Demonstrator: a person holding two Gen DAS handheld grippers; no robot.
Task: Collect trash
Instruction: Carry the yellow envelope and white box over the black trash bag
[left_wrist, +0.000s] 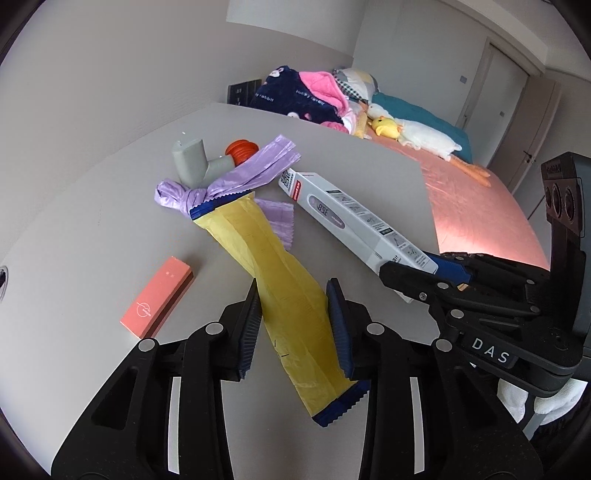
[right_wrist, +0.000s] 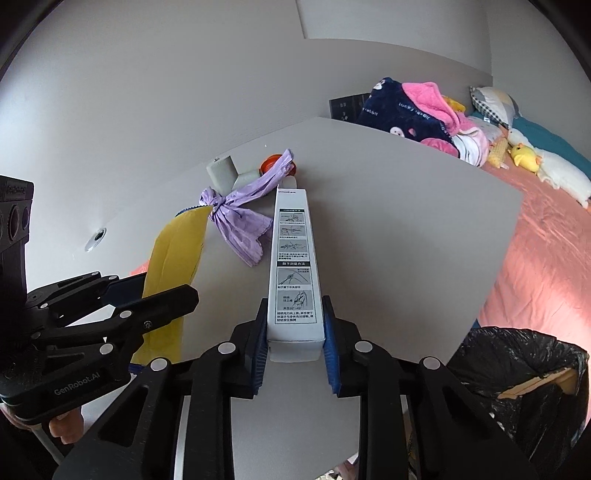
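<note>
My left gripper (left_wrist: 293, 317) is shut on a long yellow wrapper with blue ends (left_wrist: 280, 284), held above the grey table (left_wrist: 110, 206); it also shows in the right wrist view (right_wrist: 173, 258). My right gripper (right_wrist: 294, 332) is shut on a long white thermometer box (right_wrist: 293, 258), also seen in the left wrist view (left_wrist: 354, 218). A knotted purple plastic bag (left_wrist: 229, 181) lies on the table beyond both, also in the right wrist view (right_wrist: 240, 218).
A pink box (left_wrist: 157, 297) lies at the left of the table. A grey device with an orange end (left_wrist: 199, 162) stands behind the purple bag. A black-lined trash bin (right_wrist: 524, 387) stands at lower right. A pink bed (left_wrist: 472, 206) with toys and clothes lies beyond the table.
</note>
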